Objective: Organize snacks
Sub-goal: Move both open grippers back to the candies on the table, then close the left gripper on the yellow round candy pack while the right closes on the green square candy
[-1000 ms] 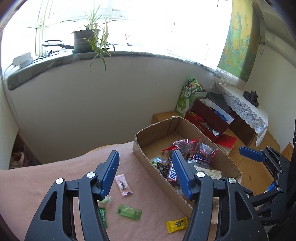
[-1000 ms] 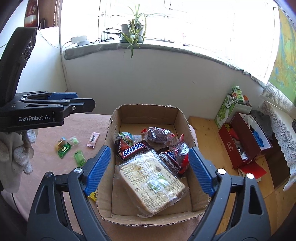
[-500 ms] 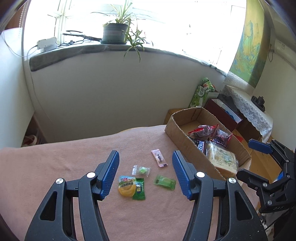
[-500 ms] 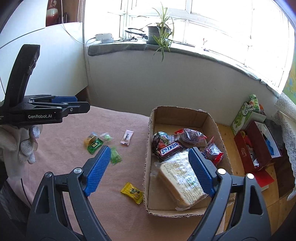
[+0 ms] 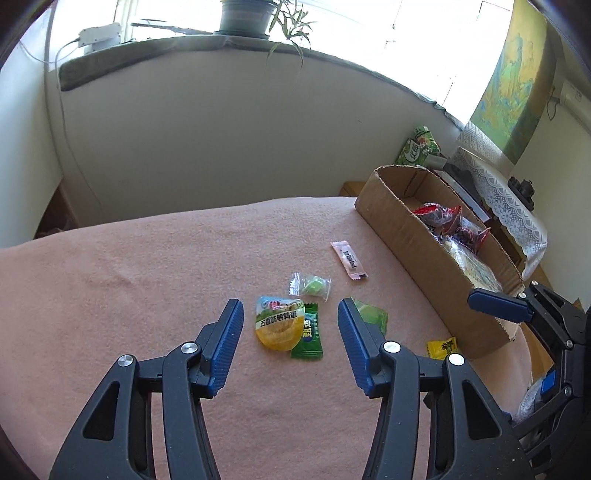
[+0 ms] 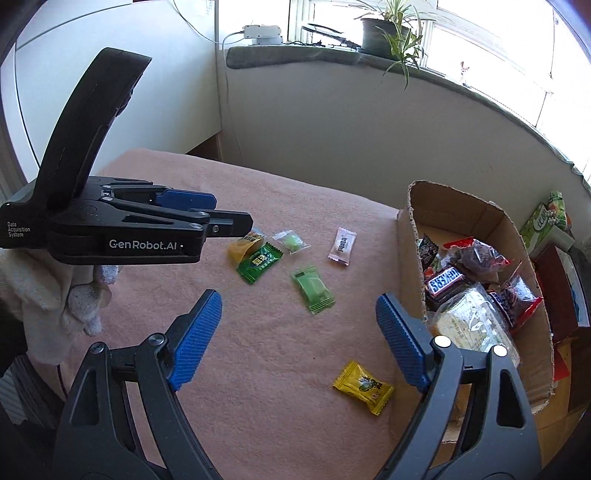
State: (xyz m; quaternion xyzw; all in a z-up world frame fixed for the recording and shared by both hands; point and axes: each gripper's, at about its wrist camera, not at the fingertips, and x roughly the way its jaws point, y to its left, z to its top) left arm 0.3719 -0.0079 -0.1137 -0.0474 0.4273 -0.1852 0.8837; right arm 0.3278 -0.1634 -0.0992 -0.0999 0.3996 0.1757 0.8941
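Several small snacks lie loose on the pink cloth [image 5: 147,280]. A yellow round pack [image 5: 279,325] overlaps a dark green packet [image 5: 308,334]; both lie just ahead of my left gripper [image 5: 290,314], whose jaws are closing and touch neither. Farther off are a clear-wrapped green candy [image 5: 310,286], a pink sachet [image 5: 349,260], a light green candy [image 5: 371,315] and a yellow candy [image 5: 441,347]. My right gripper [image 6: 299,299] hangs open above the light green candy [image 6: 313,290], with the yellow candy [image 6: 364,387] near its right finger. The cardboard box [image 6: 410,266] on the right holds several bagged snacks.
A gloved hand [image 6: 85,306] holds the left gripper at the left of the right wrist view. Beyond the cloth's far edge is a white wall with a potted plant [image 6: 384,29] on the sill. A green carton [image 5: 419,147] and a red box [image 6: 561,288] stand past the cardboard box.
Both views have swung left from the box to the loose snacks. My left gripper has sunk closer to the cloth and its jaws have narrowed. The right gripper stays wide.
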